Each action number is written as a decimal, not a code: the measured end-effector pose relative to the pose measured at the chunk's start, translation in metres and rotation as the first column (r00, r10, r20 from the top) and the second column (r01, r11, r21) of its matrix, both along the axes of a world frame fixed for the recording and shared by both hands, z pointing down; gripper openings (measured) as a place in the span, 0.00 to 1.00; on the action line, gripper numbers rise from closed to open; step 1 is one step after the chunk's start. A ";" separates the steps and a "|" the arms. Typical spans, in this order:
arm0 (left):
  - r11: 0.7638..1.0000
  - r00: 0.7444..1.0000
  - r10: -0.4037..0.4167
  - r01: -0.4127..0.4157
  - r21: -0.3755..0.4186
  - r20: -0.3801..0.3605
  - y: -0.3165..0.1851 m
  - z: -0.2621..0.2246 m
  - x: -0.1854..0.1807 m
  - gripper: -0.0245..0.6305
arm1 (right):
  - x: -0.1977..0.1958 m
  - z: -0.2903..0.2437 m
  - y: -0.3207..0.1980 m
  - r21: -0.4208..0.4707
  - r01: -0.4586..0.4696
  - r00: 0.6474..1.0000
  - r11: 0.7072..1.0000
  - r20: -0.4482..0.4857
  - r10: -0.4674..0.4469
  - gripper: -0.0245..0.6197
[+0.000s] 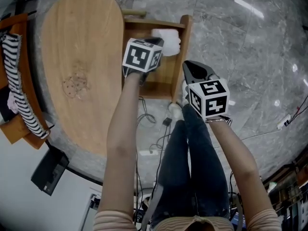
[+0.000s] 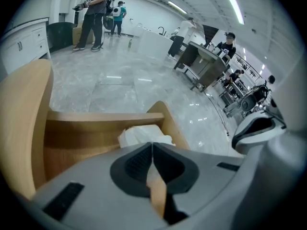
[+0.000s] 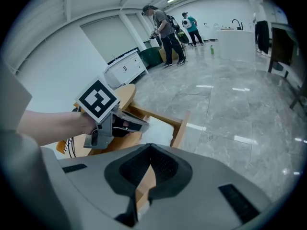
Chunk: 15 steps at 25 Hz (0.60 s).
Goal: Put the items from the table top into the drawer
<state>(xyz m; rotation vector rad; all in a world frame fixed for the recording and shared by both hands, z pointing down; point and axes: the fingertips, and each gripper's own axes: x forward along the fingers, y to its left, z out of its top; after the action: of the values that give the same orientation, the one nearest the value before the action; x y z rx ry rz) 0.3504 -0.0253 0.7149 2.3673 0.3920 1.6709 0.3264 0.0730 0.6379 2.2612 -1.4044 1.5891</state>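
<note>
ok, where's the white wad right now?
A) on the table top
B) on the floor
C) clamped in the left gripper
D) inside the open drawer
D: the white wad lies inside the open drawer, against its far end, while the left gripper hangs over the drawer with its jaws together and nothing between them.

Bright, even indoor light from long white ceiling strip lamps (image 2: 235, 6). Polished grey marble floor (image 1: 269, 42) throws the lamps back as glare streaks. Shadows weak, soft-edged. White crumpled item (image 1: 169, 38) in the light wooden drawer (image 1: 186, 37) nearly blown out in head view. Strong fisheye bend in all views; corners black. Gripper views: nearest foreground soft, far room sharper.
</note>
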 end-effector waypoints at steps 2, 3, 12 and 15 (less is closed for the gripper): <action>1.000 1.000 0.019 -0.019 0.022 0.014 -0.002 0.004 0.001 0.07 | 0.001 0.001 0.000 0.000 0.001 1.000 1.000 -0.001 -0.001 0.05; 0.999 0.999 0.028 -0.028 0.034 0.020 -0.003 0.006 0.002 0.07 | 0.001 0.002 0.000 -0.001 0.002 1.000 1.000 0.000 -0.002 0.05; 0.994 0.997 0.054 -0.059 0.089 0.049 -0.009 0.018 0.006 0.07 | 0.005 0.006 0.001 -0.010 -0.001 1.000 1.000 0.003 0.001 0.05; 0.994 0.998 0.037 -0.042 0.097 0.054 -0.010 0.022 0.005 0.07 | 0.005 0.008 0.000 -0.011 0.004 1.000 1.000 0.005 -0.004 0.05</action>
<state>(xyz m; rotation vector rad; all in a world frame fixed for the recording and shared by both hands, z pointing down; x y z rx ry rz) 0.3555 -0.0358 0.7371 2.3938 0.3570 1.8050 0.3316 0.0727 0.6463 2.2486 -1.3963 1.5980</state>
